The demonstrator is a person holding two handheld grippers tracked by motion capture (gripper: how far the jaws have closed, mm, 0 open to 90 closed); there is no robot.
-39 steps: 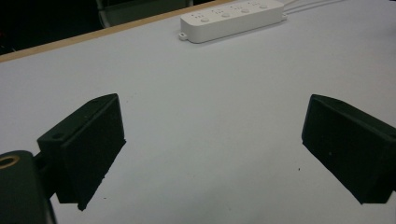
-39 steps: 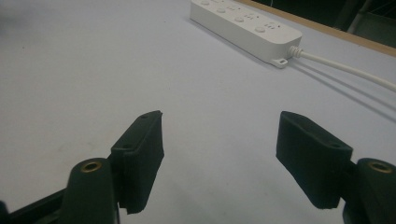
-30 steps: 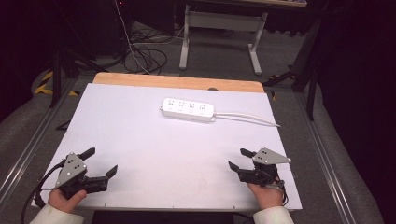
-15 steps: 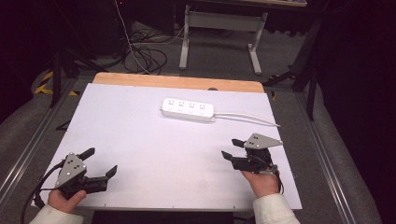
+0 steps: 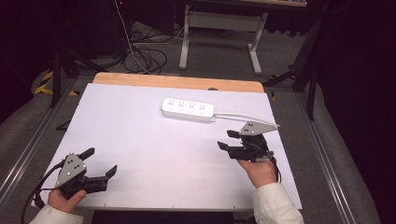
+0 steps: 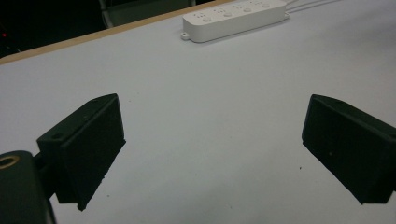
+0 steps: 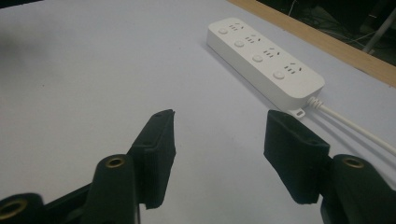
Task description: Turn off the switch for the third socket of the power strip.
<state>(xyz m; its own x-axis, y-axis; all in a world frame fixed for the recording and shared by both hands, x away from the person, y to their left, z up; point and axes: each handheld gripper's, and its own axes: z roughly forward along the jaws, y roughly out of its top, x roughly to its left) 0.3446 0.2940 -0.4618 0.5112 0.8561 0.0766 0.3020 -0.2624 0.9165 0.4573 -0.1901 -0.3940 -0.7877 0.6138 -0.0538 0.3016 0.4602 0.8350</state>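
right tool (image 5: 230, 140) gaping, empty, advancing toward power strip (image 5: 187, 109) | left tool (image 5: 100, 162) gaping, idling on counter (image 5: 140, 140) | likely approach starting

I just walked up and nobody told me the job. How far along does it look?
Nothing looks done: the power strip lies flat near the table's far edge, sockets empty, cord trailing right. In hand: the right gripper, open and empty, is nearest it. The left gripper, open too, sits at the near corner. Any contact with the strip is left.
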